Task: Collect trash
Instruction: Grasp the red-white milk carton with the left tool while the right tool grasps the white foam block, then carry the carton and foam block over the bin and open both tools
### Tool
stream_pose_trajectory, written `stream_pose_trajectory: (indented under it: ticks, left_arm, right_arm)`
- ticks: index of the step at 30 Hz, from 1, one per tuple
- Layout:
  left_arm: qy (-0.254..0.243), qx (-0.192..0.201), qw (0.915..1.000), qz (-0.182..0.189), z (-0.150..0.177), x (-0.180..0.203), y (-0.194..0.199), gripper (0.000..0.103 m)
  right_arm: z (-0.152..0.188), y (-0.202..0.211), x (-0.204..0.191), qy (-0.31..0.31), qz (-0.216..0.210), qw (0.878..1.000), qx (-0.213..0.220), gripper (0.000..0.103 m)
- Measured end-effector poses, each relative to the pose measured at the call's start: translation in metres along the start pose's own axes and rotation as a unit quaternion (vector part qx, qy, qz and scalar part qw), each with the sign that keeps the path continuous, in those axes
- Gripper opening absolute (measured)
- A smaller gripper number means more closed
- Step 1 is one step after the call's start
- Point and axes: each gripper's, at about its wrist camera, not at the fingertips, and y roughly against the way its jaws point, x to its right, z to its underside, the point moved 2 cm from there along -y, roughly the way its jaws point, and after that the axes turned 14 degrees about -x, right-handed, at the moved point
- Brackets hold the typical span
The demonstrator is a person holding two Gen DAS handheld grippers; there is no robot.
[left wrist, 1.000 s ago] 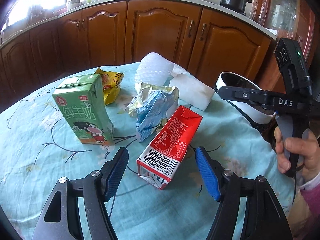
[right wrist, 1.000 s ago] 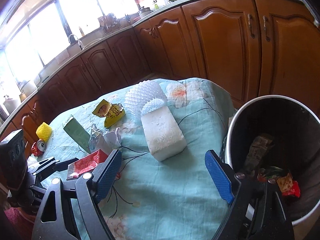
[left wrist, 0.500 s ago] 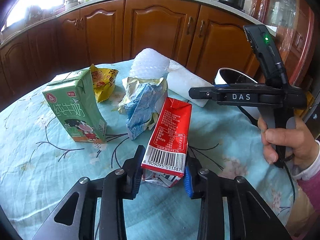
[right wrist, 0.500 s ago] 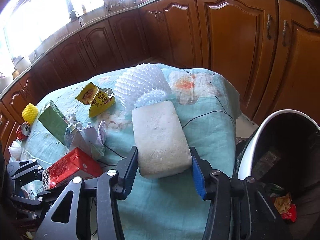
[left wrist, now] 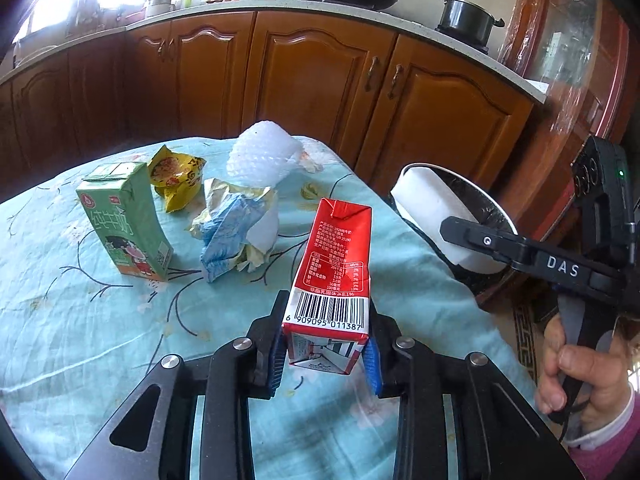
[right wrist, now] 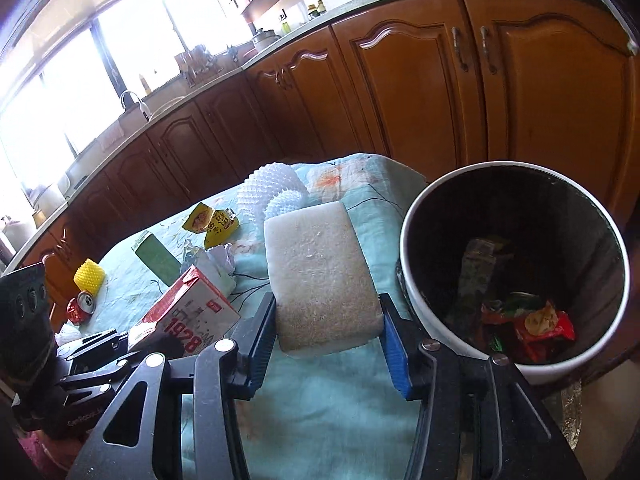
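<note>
My left gripper (left wrist: pixel 325 354) is shut on a red milk carton (left wrist: pixel 334 264) and holds it lifted above the table; the carton also shows in the right wrist view (right wrist: pixel 188 312). My right gripper (right wrist: pixel 326 344) is shut on a white foam block (right wrist: pixel 320 276) and holds it raised beside the trash bin (right wrist: pixel 416 216). In the left wrist view the foam block (left wrist: pixel 436 216) hangs over the bin's rim (left wrist: pixel 492 204). The bin holds several wrappers and a carton.
On the teal tablecloth (left wrist: pixel 80 340) stand a green milk carton (left wrist: pixel 126 220), a yellow snack bag (left wrist: pixel 178 178), crumpled blue-white paper (left wrist: pixel 236 232) and white foam netting (left wrist: pixel 260 156). A yellow foam sleeve (right wrist: pixel 89 276) and a crushed can (right wrist: pixel 81 308) lie at the far edge. Wooden cabinets stand behind.
Both grippers closed on their objects and lifted them. The red carton has come up off the table. The foam block has moved right, toward the bin.
</note>
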Motion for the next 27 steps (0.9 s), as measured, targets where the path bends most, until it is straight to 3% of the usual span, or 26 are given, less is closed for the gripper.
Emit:
stream_pose_trajectory:
  ticks: [12,27]
  left_arm:
    - [-0.033,0.001,0.9992,0.02,-0.02,0.041,-0.013,0.03]
    - [-0.072,0.005,0.9971,0.026,-0.047,0.085,-0.028,0.03]
  right_arm:
    - [0.026,0.045,0.048,-0.057,0.025,0.998,0.028,0.049]
    - [0.028,0.064,0.085,-0.087,0.048,0.994,0.042,0.05]
